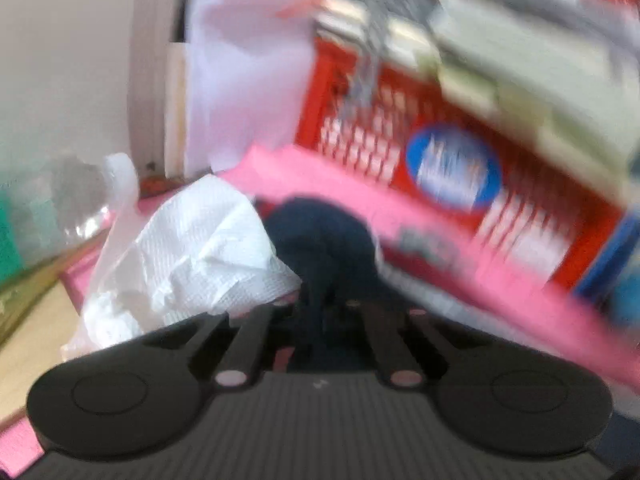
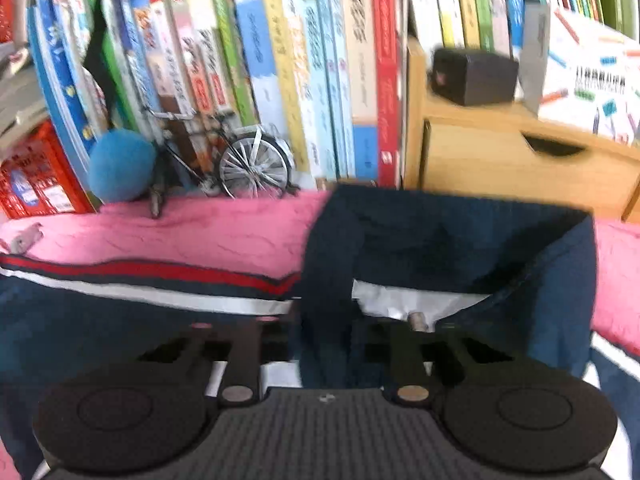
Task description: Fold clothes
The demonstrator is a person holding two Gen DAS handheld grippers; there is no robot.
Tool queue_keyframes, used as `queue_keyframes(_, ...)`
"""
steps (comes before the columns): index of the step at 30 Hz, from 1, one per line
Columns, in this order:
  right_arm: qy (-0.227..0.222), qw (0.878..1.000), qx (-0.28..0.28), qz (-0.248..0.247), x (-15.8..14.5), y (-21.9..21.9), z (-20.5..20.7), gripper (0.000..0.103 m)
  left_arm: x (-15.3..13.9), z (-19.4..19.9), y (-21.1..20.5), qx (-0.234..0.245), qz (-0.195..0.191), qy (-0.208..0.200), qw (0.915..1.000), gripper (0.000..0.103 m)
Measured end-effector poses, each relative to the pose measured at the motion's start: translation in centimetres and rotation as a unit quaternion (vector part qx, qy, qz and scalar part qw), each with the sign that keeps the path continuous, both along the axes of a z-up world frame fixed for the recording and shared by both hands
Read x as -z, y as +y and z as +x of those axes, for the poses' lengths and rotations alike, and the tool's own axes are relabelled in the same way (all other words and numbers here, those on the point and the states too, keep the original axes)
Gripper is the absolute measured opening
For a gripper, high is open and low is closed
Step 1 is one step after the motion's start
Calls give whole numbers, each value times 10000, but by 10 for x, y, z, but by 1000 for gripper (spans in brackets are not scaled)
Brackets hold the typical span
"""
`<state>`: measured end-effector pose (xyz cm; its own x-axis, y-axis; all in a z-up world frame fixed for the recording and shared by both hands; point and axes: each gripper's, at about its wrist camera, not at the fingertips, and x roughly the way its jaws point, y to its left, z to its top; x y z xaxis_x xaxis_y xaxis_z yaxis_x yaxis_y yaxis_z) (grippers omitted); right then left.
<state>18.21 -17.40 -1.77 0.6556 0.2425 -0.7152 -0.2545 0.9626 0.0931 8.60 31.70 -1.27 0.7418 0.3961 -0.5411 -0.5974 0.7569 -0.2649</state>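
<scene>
Both grippers were clamped on the navy garment (image 2: 440,240), which lay across the pink cloth (image 2: 200,232) before the books (image 2: 280,60). We had the right gripper (image 2: 326,320) pinching a raised fold and the left gripper (image 1: 320,308) another dark bunch, probably so we could lift and fold it evenly.

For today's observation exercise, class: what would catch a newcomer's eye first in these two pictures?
First, the navy garment with its red and white stripe, spread on the pink cloth, with the right hand-held gripper shut on a fold. Behind stands a row of colourful books with a small model bicycle. The left wrist view shows crumpled white paper beside navy fabric.
</scene>
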Motion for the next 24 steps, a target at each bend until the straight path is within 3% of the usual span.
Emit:
queue_keyframes(1,-216,9997,-65,-23,-10,3,-3,10,-7,-8,5,-86,-108,-305,9994,4)
queue_keyframes(3,-692,9975,-151,59,-30,9,-6,9,-30,-25,9,-313,386,-836,9953,4)
queue_keyframes(5,-1131,9921,-221,490,-50,10,-6,9,-48,-34,14,-478,822,-1093,9895,4)
queue_keyframes(7,-1456,9836,-500,941,-61,12,-2,10,-56,-39,26,-743,994,-1126,9859,5)
queue_keyframes(9,-1392,9849,-668,781,-62,25,10,18,-55,-31,40,-912,831,-657,9902,9)
queue_keyframes(11,-1046,9924,-547,347,-58,34,19,22,-45,-24,48,-710,408,-68,9966,14)
queue_keyframes(12,-953,9935,-550,303,-58,32,18,32,-40,-20,51,-601,193,225,9978,17)
queue_keyframes(13,-923,9934,-593,344,-59,26,14,50,-35,-23,49,-464,116,205,9986,26)
queue_keyframes(14,-939,9925,-664,405,-60,19,8,61,-33,-28,45,-342,98,138,9993,37)
queue_keyframes(15,-1017,9910,-748,449,-64,8,-2,75,-31,-32,40,-222,84,70,9997,40)
queue_keyframes(20,-1340,9882,-743,12,-82,-64,-61,85,-41,-51,3,452,327,-68,9984,44)
queue_keyframes(24,-1235,9912,-200,-440,-68,-134,-109,89,-51,-71,-50,1547,388,-401,9864,45)
